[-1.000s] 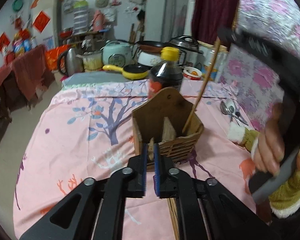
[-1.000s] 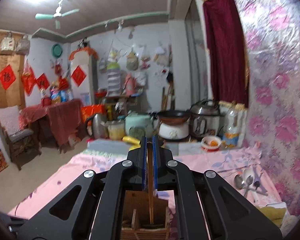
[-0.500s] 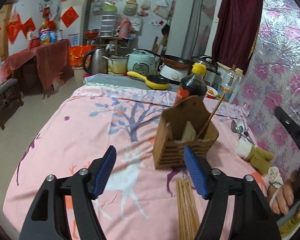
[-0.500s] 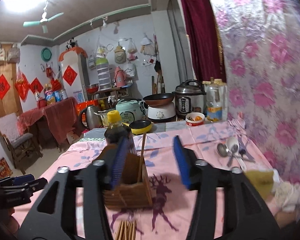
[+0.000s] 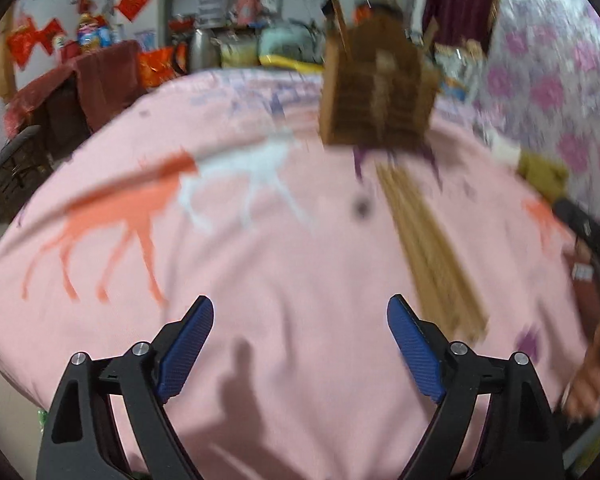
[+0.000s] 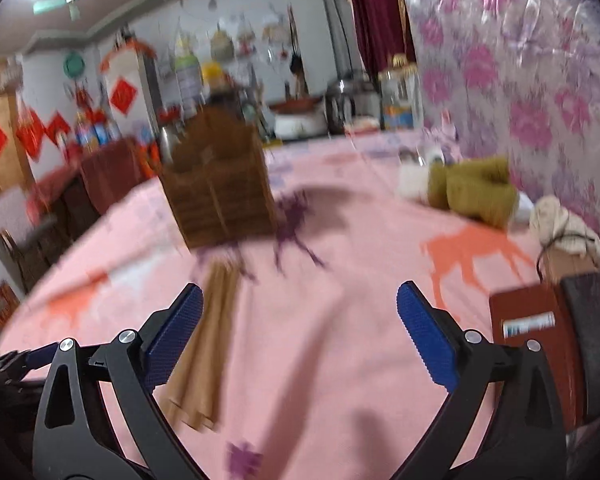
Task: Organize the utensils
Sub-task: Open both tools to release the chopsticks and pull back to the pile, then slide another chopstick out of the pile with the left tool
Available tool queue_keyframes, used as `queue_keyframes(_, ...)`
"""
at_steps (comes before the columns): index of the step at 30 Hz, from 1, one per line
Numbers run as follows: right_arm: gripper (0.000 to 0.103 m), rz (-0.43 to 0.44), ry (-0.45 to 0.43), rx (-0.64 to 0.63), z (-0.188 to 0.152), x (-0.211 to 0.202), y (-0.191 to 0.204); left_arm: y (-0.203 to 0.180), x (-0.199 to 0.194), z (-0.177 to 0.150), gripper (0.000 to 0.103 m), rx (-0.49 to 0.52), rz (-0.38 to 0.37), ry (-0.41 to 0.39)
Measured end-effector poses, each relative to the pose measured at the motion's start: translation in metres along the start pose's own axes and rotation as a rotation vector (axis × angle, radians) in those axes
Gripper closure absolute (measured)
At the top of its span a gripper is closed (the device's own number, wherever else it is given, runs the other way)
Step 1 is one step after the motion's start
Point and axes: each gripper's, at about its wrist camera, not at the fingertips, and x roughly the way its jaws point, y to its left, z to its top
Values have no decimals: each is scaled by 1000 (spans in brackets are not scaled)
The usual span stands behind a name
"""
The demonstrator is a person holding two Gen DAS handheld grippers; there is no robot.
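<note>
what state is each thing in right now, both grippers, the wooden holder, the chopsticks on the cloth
left gripper: open, jaws just opened wide, nothing between them
right gripper: open, jaws just opened wide, nothing between them
brown slatted wooden utensil holder: upright on the pink tablecloth, contents blurred
bundle of light wooden chopsticks: lying flat on the cloth, in front of the holder, ungripped
olive-green knitted cloth: lying bunched near the flowered wall
</note>
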Motion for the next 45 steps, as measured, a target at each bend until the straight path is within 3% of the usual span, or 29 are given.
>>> queue_keyframes(8,9,47,91,89,-8,19,-16,-20,3,-16,16,93,-66,1)
queue_keyframes(16,9,87,153,206,-11,31,-32,-36,9,-20,16,163,-61,9)
queue_keyframes(23,9,85,150,202,-12,32,-30,-45,14,-21,12,192,-50,4)
queue_keyframes(29,9,85,154,213,-12,31,-31,-41,24,-14,5,155,-17,-1)
queue_keyframes(31,9,84,154,212,-12,31,-31,-27,28,-7,6,85,54,-7)
queue_keyframes(35,9,84,154,213,-12,31,-32,1,25,-3,16,-16,69,-13)
queue_keyframes(38,9,84,155,213,-12,31,-32,-1,22,-5,20,7,61,-26)
queue_keyframes(40,9,85,154,212,-12,31,-32,-9,21,-6,30,42,44,-35)
queue_keyframes(42,9,86,155,212,-12,31,-32,-20,19,-7,52,89,21,-48)
queue_keyframes(44,9,85,156,213,-12,32,-32,-27,18,-8,67,119,7,-57)
queue_keyframes(45,9,85,157,214,-12,32,-32,-29,19,-8,81,127,2,-60)
